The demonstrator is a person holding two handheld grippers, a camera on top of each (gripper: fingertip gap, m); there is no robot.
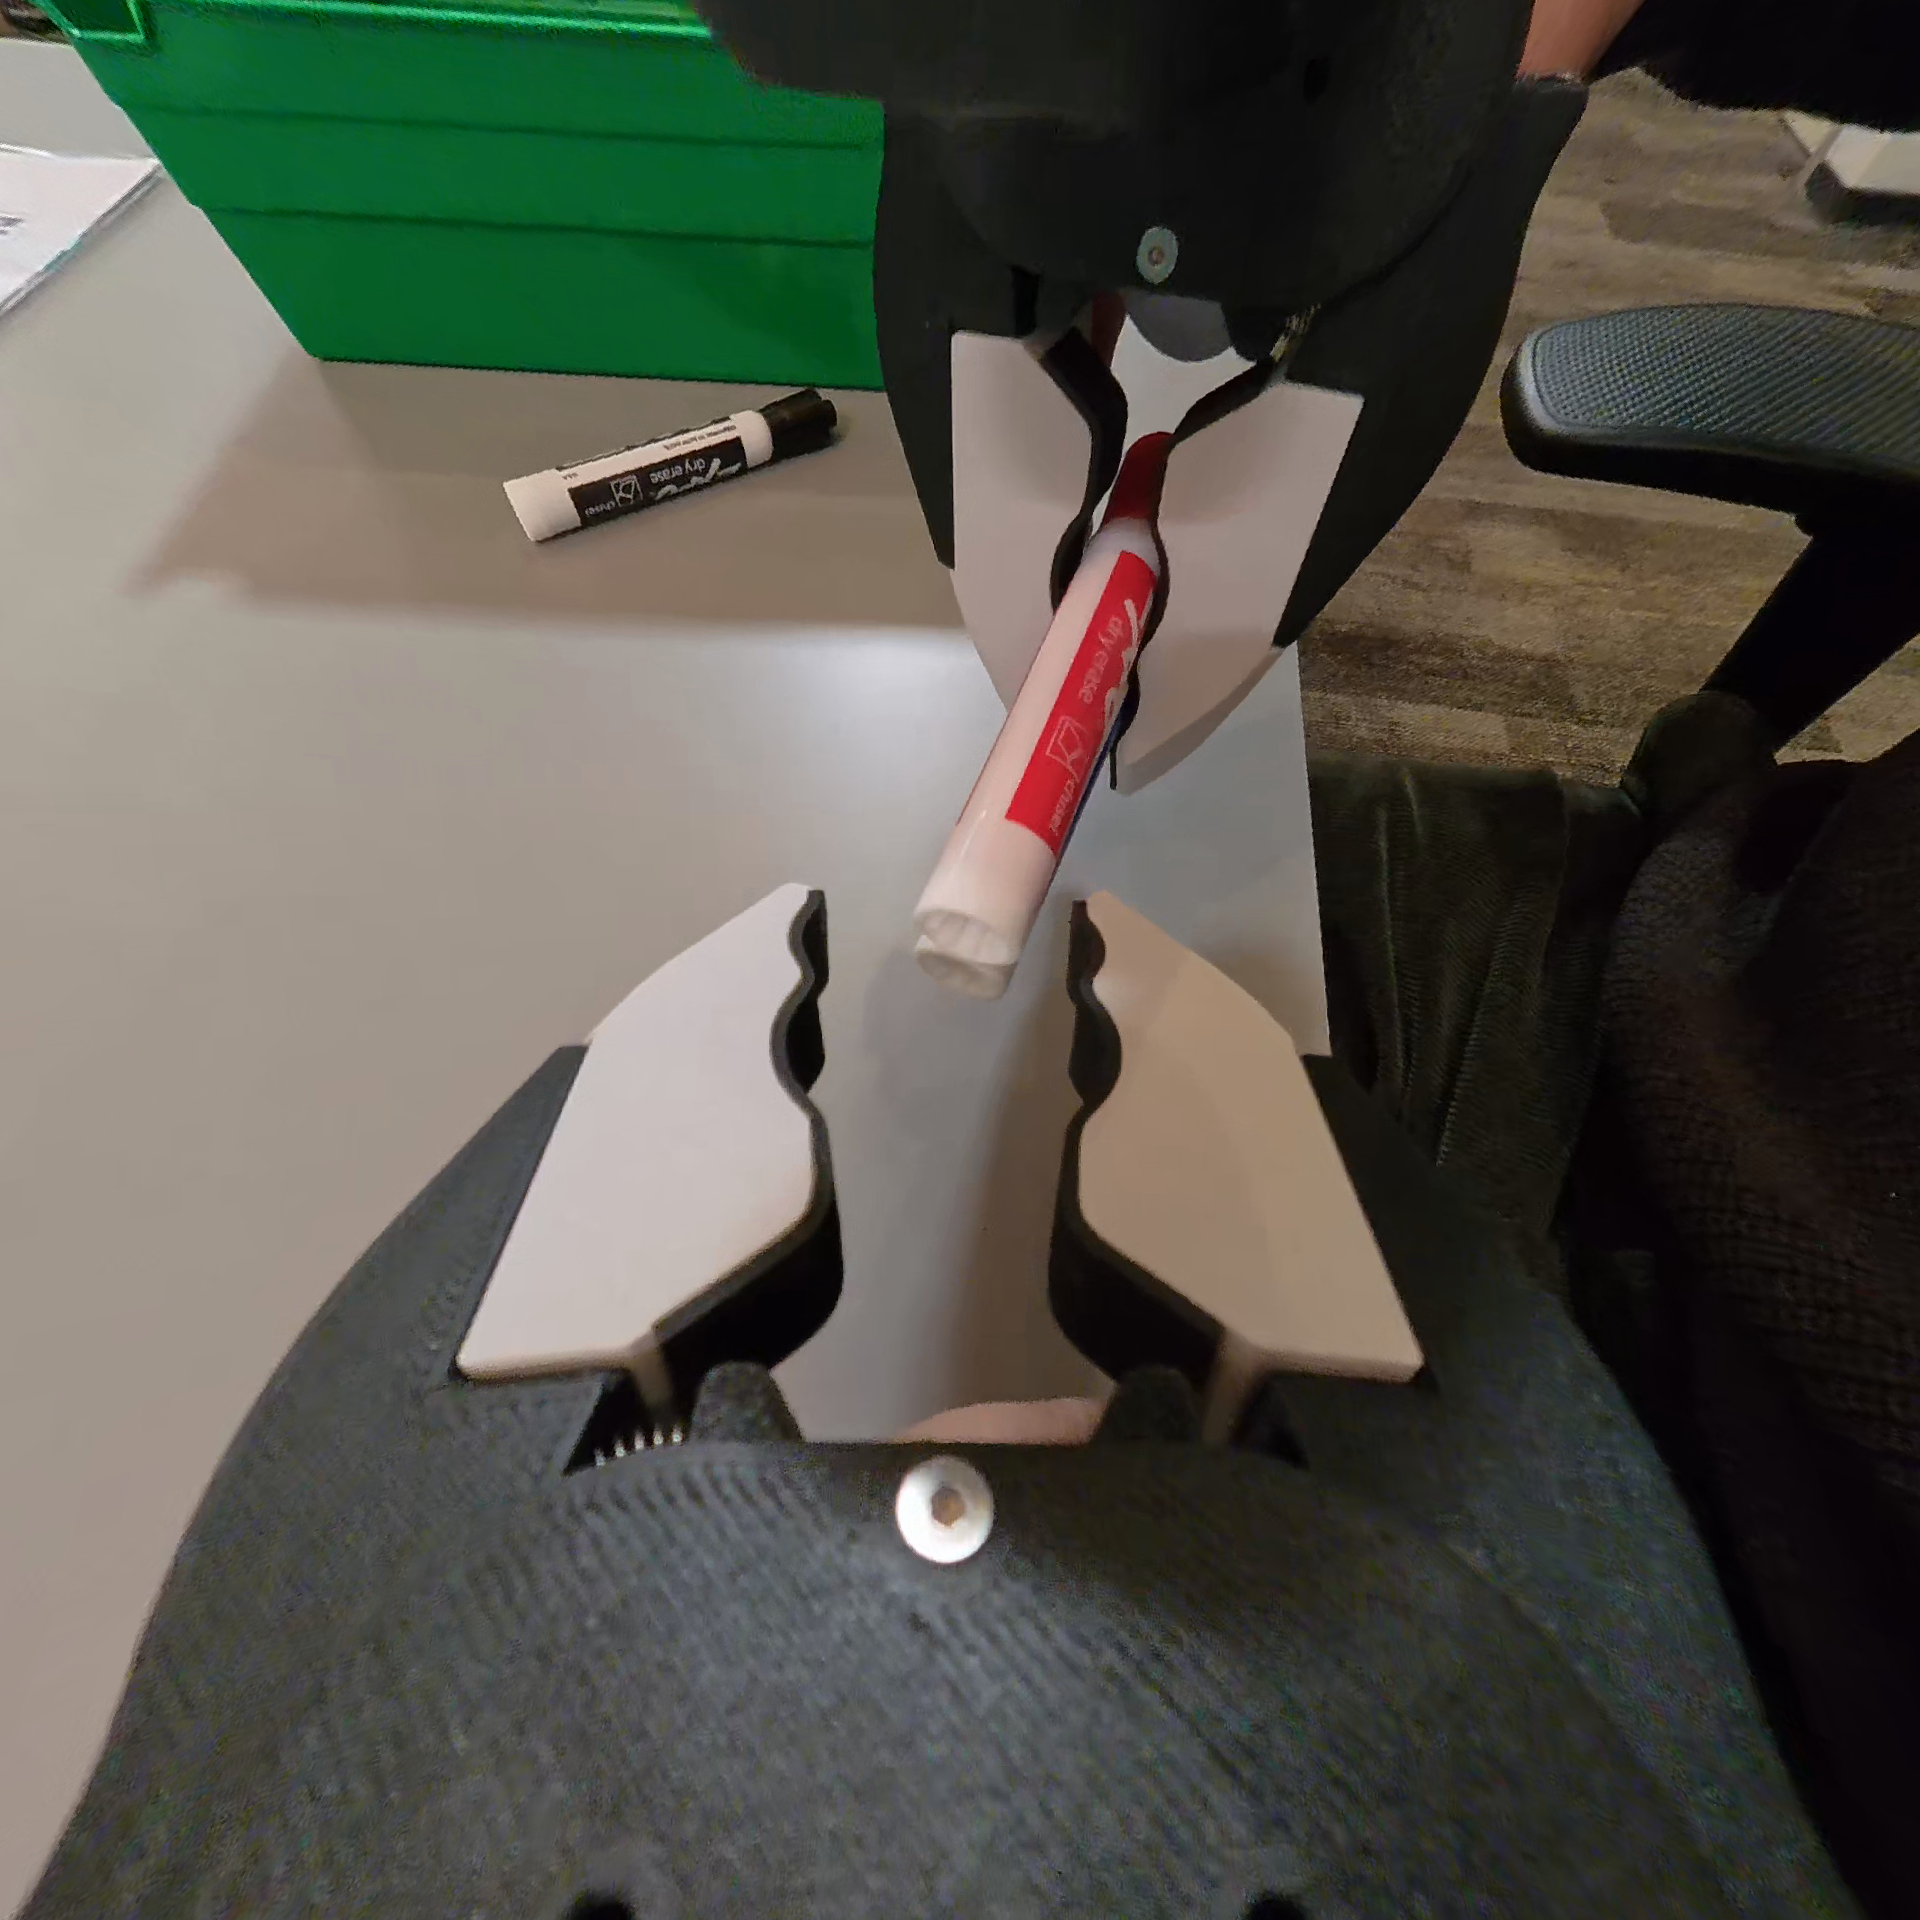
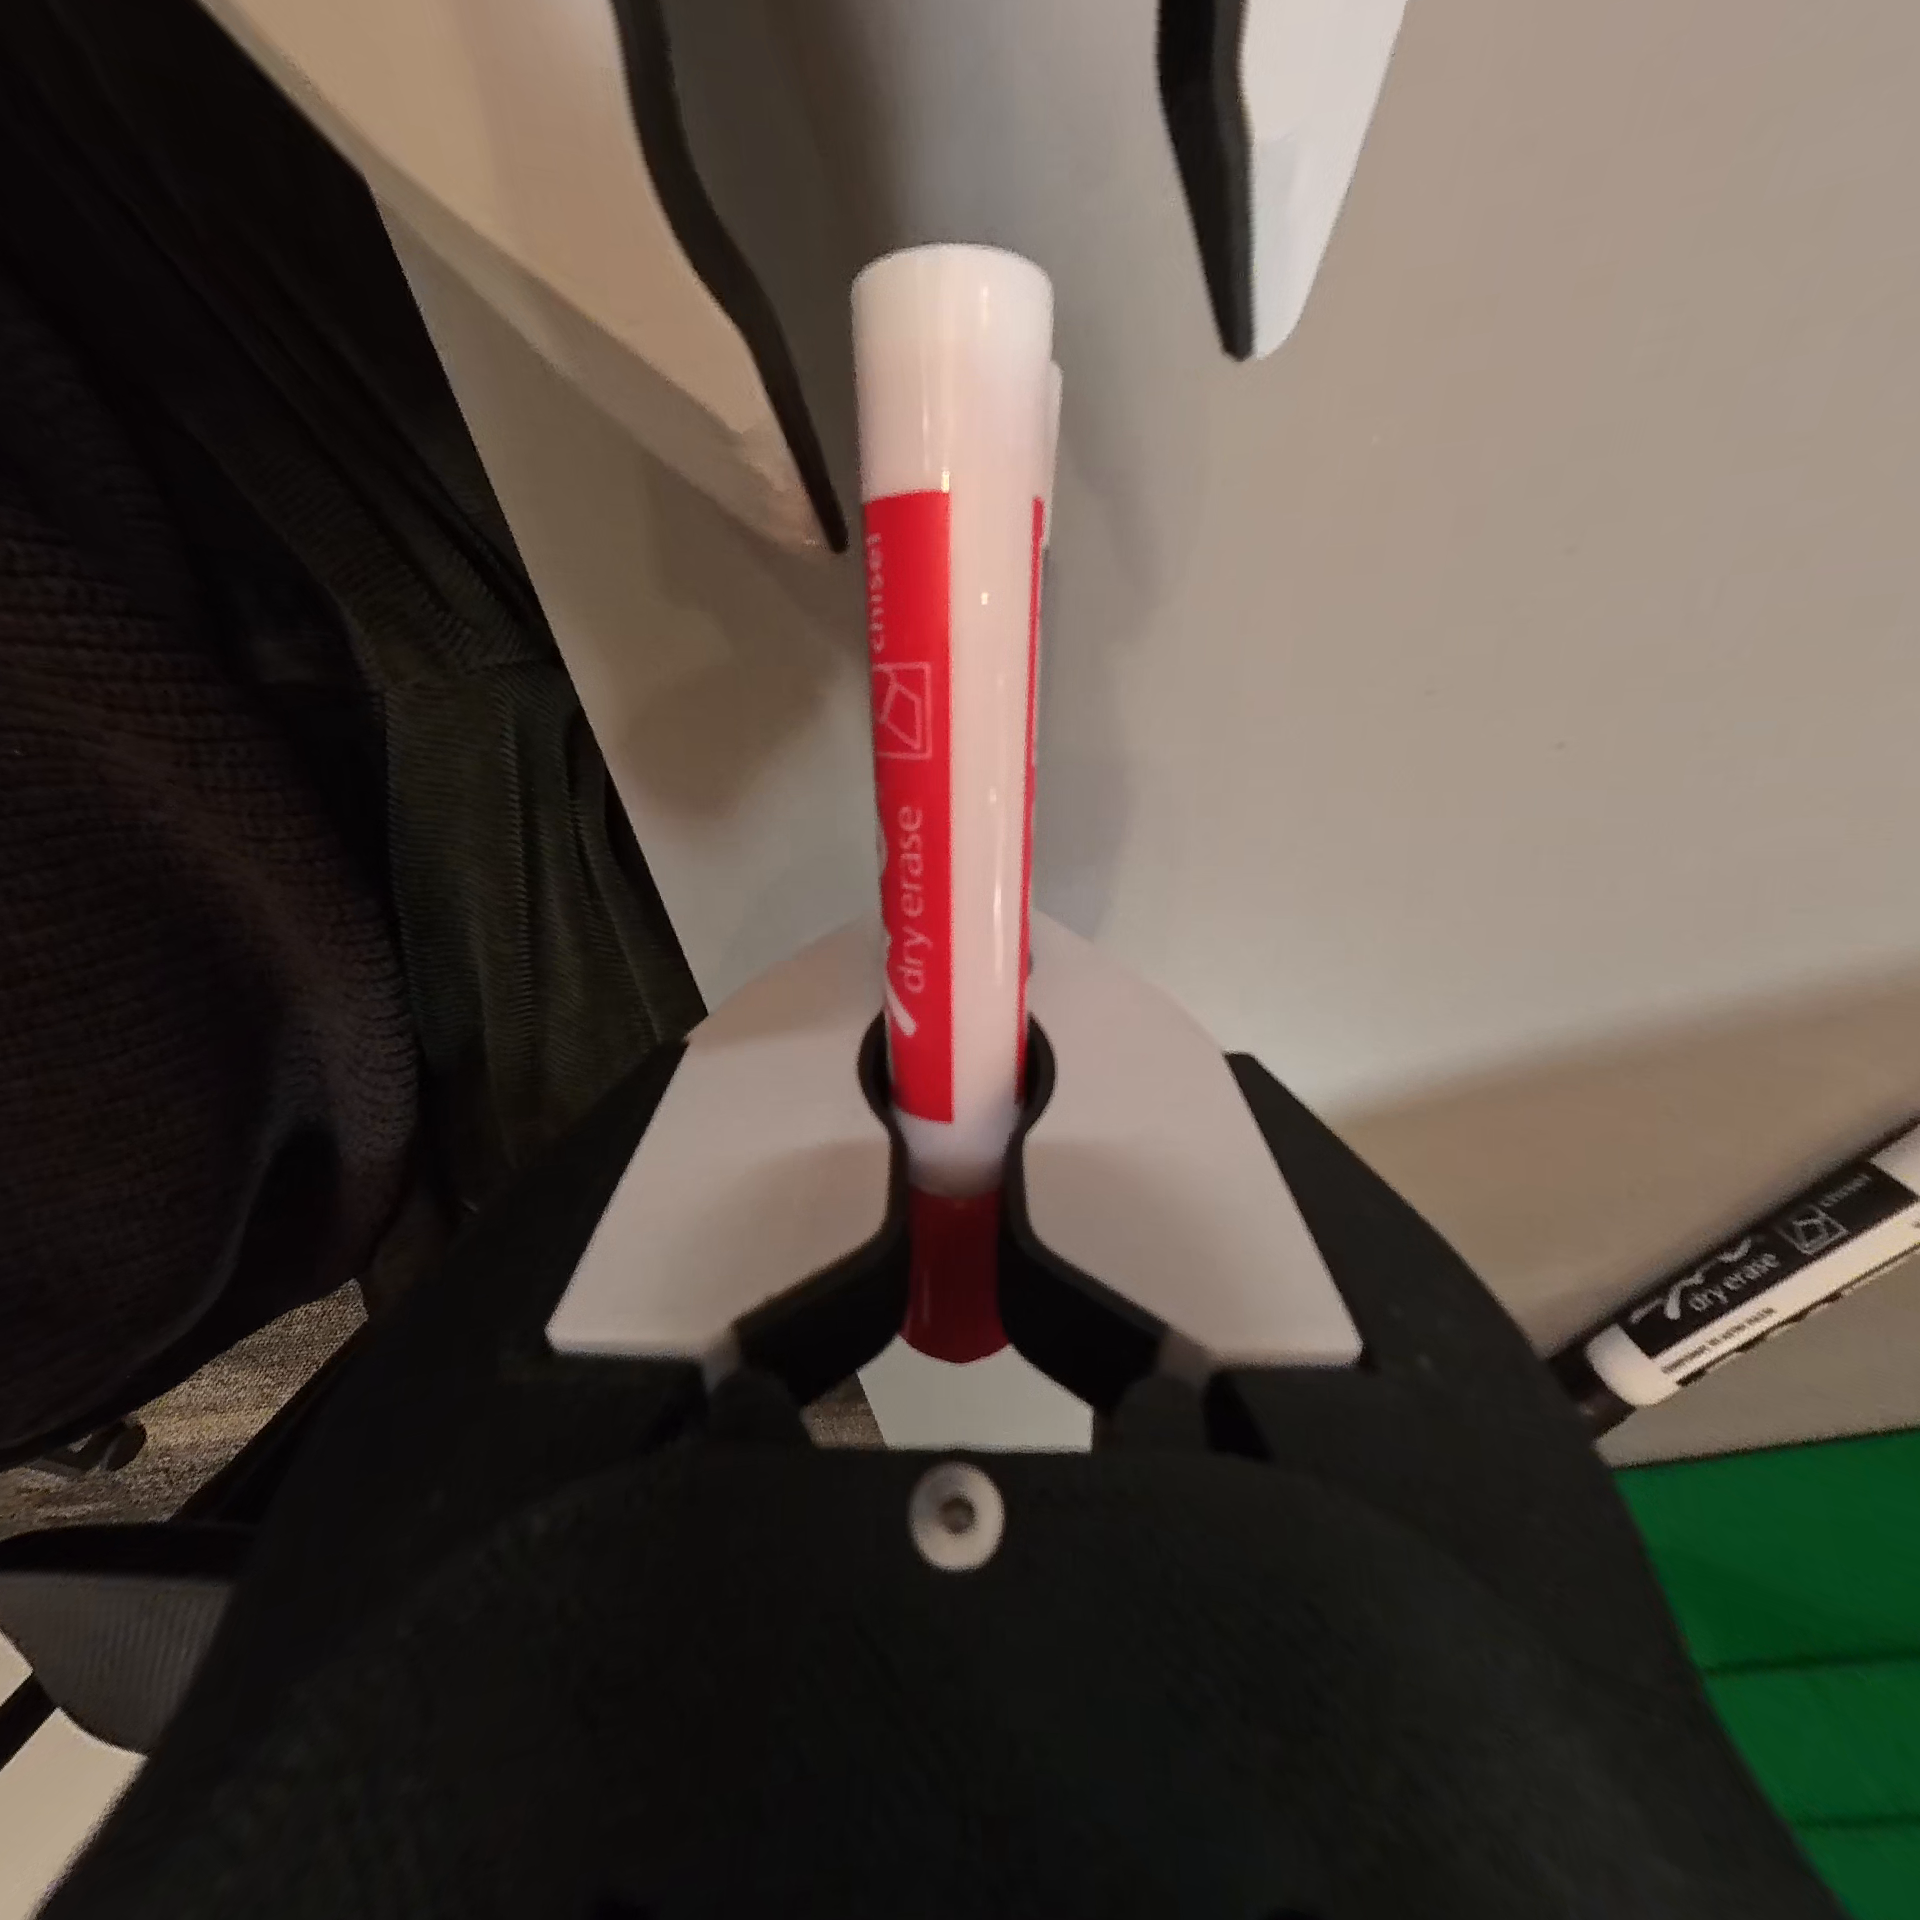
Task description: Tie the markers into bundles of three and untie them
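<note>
1. The right gripper (image 2: 954,1049) is closed on a red marker (image 2: 951,665), its two fingers clamped round the barrel near the red cap, which sits back between the finger roots.
2. The marker sticks out forward past the fingertips, white butt end foremost, and is held in the air above the table (image 2: 1507,675).
3. In the left wrist view the same marker (image 1: 1049,727) slants down from the right gripper (image 1: 1117,582) toward the camera, its butt end just in front of the left gripper's tips.
4. A sliver of a second barrel seems to lie behind the red marker in both views, with a trace of blue at its edge; what it is cannot be told for sure.
5. The left gripper (image 1: 948,935) is wide open and holds nothing; its fingers stand apart on either side of the marker's butt end without touching it.
6. A black marker (image 1: 670,476) lies flat on the grey table (image 1: 312,831), capped, well apart from both grippers and just in front of a green bin (image 1: 499,208).
7. The right wrist view shows that black marker (image 2: 1756,1268) at its right edge, beside a corner of the green bin (image 2: 1766,1662).
8. A sheet of paper (image 1: 52,218) lies at the far left of the table.
9. A black chair armrest (image 1: 1714,384) and dark clothing (image 1: 1662,1039) show past the table's right edge.
</note>
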